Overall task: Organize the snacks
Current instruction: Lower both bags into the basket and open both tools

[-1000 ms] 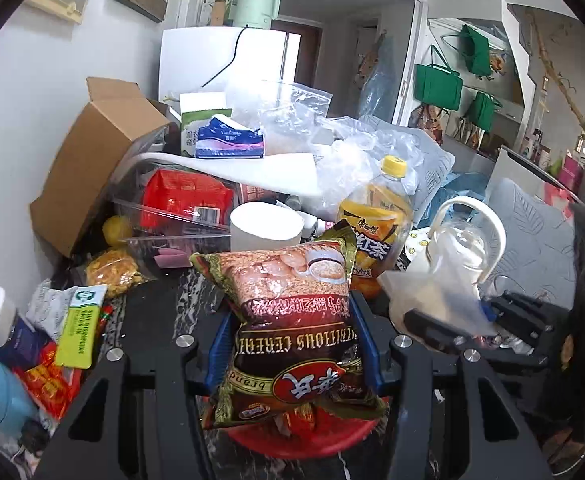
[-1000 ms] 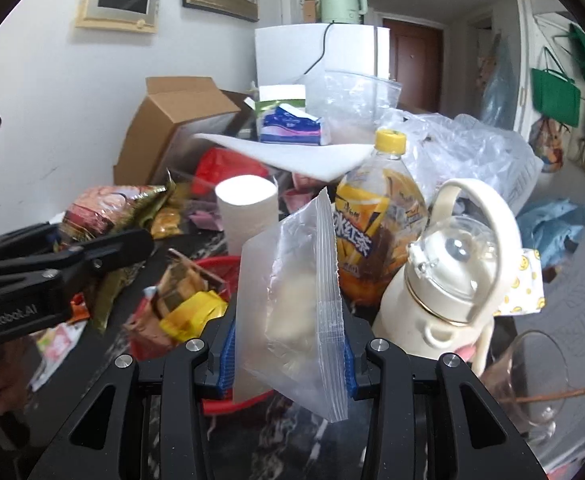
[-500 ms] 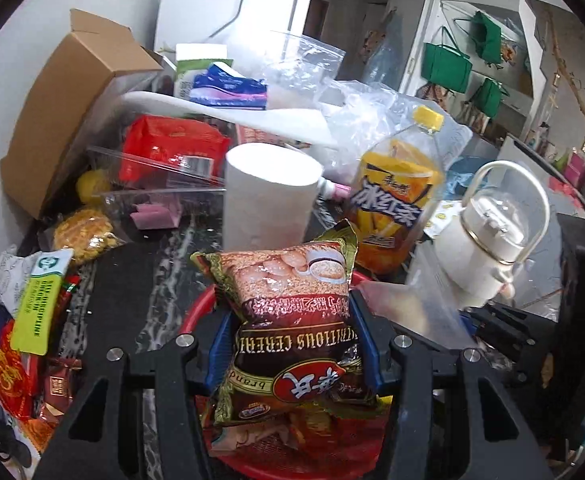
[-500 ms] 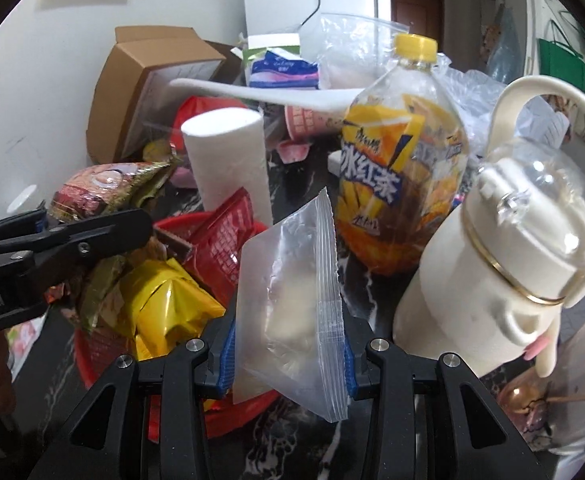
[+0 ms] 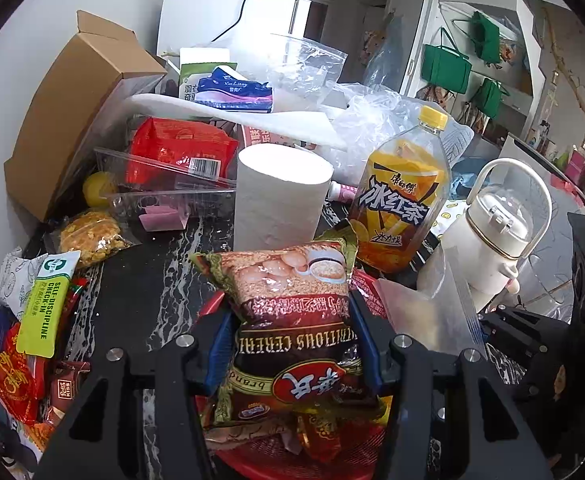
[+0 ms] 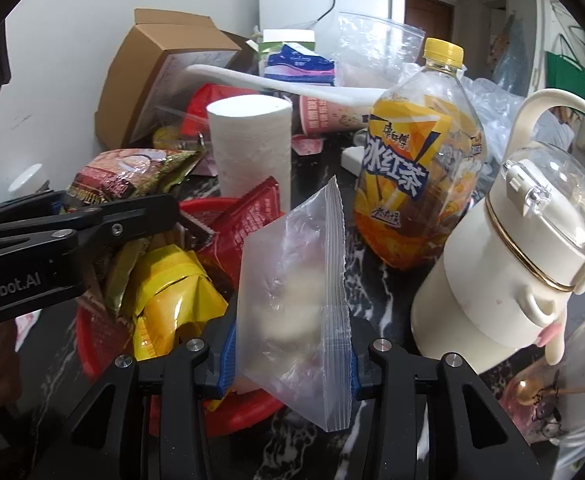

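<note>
Red plastic basket [image 6: 228,420] sits on the dark marbled tabletop [image 5: 140,300], already loaded with yellow and red snack packs. We note the left gripper [image 5: 292,344] clamped on the cereal bag [image 5: 292,312], pads pressing both its sides, bag held over the basket. We note the right gripper [image 6: 292,344] pinched closed on the clear zip bag [image 6: 296,292] above the basket's near rim. Just behind stand the paper roll [image 6: 252,144] and iced tea bottle [image 6: 416,168]; the cream kettle [image 6: 508,264] is at right.
</note>
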A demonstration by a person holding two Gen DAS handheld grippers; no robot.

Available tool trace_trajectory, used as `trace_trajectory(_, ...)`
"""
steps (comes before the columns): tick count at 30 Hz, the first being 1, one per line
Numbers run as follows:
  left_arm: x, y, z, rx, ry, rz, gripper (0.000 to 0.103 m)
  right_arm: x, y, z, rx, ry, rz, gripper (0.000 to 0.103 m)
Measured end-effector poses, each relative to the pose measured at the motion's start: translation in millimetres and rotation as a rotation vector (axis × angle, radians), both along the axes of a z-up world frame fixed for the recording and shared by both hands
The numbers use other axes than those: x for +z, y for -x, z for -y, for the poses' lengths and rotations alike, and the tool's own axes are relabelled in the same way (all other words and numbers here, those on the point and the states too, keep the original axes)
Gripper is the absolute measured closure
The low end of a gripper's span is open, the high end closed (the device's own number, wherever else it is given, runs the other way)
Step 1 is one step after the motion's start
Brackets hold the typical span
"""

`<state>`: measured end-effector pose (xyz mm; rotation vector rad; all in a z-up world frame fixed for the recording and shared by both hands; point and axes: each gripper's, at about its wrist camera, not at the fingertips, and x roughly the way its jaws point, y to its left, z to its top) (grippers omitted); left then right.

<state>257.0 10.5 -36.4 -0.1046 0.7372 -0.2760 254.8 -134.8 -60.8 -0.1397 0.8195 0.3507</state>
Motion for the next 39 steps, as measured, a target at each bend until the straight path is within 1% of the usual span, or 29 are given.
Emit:
trace_trajectory(3,1.1,1.4,-0.1,-0.005,0.002,0.000,0.051,6.1,2.5,2.9,0.041,-0.026,-0.017,0.060)
trace_trajectory(5,2.0,2.2,0.3,-0.011,0.008,-0.002,0.051,10.1,4.0,3.7,0.076,-0.057,-0.031,0.048)
trace_trajectory(6,2.3,2.7,0.3,-0.013,0.010,-0.001,0.051,11.1,5.6,4.1,0.083,-0.065,-0.035,0.047)
trace_trajectory(9,3.1,3.6,0.6,-0.018,0.011,-0.004,0.051,13.5,9.7,0.0,0.120,-0.070,-0.039,0.047)
trace_trajectory(12,4.4,4.9,-0.2,-0.018,0.010,-0.002,0.051,14.2,10.8,-2.1,0.116,-0.048,-0.036,0.047)
trace_trajectory(19,9.0,7.7,-0.8,-0.016,0.014,0.008,0.051,19.7,6.4,8.7,0.109,-0.092,-0.062,0.047)
trace_trajectory(20,9.3,8.2,-0.2,-0.017,0.014,0.009,0.051,19.8,5.9,9.6,0.111,-0.093,-0.071,0.049)
trace_trajectory(21,9.5,8.6,0.5,-0.020,0.015,0.009,0.051,19.7,6.9,10.9,0.118,-0.097,-0.084,0.054)
trace_trajectory(22,9.6,9.4,1.8,-0.024,0.016,0.008,0.051,19.4,7.8,11.6,0.120,-0.094,-0.088,0.069)
trace_trajectory(23,9.4,9.9,3.6,-0.030,0.016,0.006,0.051,19.4,8.6,12.5,0.115,-0.089,-0.083,0.073)
trace_trajectory(25,8.6,10.0,6.6,-0.040,0.016,-0.001,0.051,18.9,9.0,13.2,0.118,-0.102,-0.083,0.077)
trace_trajectory(31,5.7,7.9,9.4,-0.041,-0.013,-0.001,0.051,10.5,7.9,2.9,0.107,-0.050,-0.074,0.079)
trace_trajectory(35,3.3,7.3,12.4,-0.036,-0.041,0.002,0.051,9.8,5.3,5.7,0.108,-0.067,-0.084,0.079)
trace_trajectory(39,1.5,9.6,19.4,-0.030,-0.111,0.016,0.051,10.6,6.3,3.3,0.109,-0.056,-0.074,0.079)
